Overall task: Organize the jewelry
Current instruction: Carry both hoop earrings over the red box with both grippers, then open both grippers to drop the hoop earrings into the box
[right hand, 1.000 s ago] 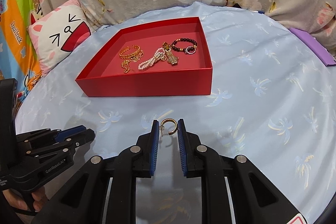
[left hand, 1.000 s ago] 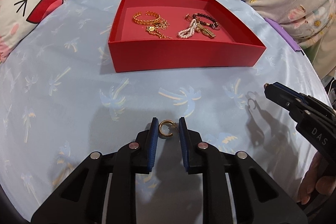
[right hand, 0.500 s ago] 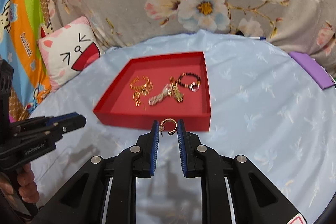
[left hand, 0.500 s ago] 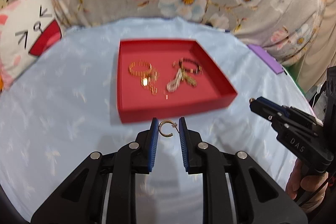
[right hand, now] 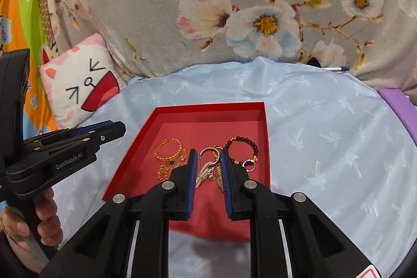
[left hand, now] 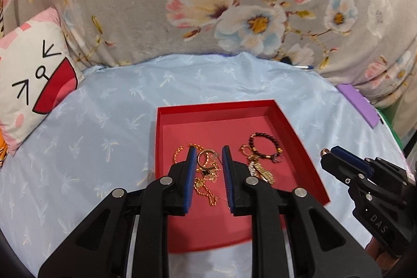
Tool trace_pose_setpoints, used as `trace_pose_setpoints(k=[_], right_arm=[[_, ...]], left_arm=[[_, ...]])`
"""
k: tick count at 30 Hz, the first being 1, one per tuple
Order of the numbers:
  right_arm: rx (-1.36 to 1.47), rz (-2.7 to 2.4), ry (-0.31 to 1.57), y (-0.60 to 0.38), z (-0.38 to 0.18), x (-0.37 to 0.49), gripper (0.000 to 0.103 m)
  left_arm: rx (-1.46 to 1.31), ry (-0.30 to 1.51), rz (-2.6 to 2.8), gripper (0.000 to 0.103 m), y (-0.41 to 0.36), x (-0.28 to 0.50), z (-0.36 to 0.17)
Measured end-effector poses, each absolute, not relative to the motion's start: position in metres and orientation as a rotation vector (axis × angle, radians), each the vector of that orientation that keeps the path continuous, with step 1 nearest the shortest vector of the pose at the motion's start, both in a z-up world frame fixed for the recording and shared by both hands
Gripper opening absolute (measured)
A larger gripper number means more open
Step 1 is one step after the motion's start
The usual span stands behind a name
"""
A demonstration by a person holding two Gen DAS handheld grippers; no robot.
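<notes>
I carry one gold hoop earring in each hand-held gripper, above the red tray point(left hand: 299, 145). Left hand-held gripper point(left hand: 208, 160) is clamped on its hoop point(left hand: 206, 159) at frame centre; right hand-held gripper point(right hand: 208, 160) is clamped on its hoop point(right hand: 209, 155). Next step, in my judgement: lower, then release onto bare tray floor.

Even indoor light, soft shadows, strong fisheye bending, dark corners, slight blur

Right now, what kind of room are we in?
Probably a bedroom: a light blue palm-print sheet covers a bed, with a cartoon-face pillow and a floral blanket behind the red jewelry tray.
</notes>
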State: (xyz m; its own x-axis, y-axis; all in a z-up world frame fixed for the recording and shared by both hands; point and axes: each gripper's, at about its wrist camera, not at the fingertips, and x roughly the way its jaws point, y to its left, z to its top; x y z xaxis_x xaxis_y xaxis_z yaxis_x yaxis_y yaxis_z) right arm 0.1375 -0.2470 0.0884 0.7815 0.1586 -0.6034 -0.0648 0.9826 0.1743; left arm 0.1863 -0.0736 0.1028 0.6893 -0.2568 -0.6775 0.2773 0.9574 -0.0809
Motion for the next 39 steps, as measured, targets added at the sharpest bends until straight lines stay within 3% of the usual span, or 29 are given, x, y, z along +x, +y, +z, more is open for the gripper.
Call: trace_pose_setpoints(k=[14, 31, 34, 36, 39], right_arm=[[0.137, 0.073, 0.763, -0.247, 0.035, 0.197, 0.016], [0.136, 0.058, 0.78, -0.246, 0.019, 0.21, 0.017], [0.136, 0.045, 0.76, -0.248, 0.021, 0.208, 0.022], [0.142, 0.035, 0.741, -0.25, 0.026, 0.205, 0.037], [0.144, 0.012, 0.709, -0.254, 0.034, 0.196, 0.05]], left_arm=[[0.047, 0.877, -0.242, 0.019, -0.077, 0.232, 0.038], [0.041, 0.909, -0.228, 0.02, -0.068, 0.241, 0.022], [0.038, 0.907, -0.217, 0.036, -0.067, 0.24, 0.022], [0.04, 0.889, -0.192, 0.055, -0.066, 0.238, 0.025], [0.032, 0.877, -0.19, 0.059, -0.064, 0.235, 0.029]])
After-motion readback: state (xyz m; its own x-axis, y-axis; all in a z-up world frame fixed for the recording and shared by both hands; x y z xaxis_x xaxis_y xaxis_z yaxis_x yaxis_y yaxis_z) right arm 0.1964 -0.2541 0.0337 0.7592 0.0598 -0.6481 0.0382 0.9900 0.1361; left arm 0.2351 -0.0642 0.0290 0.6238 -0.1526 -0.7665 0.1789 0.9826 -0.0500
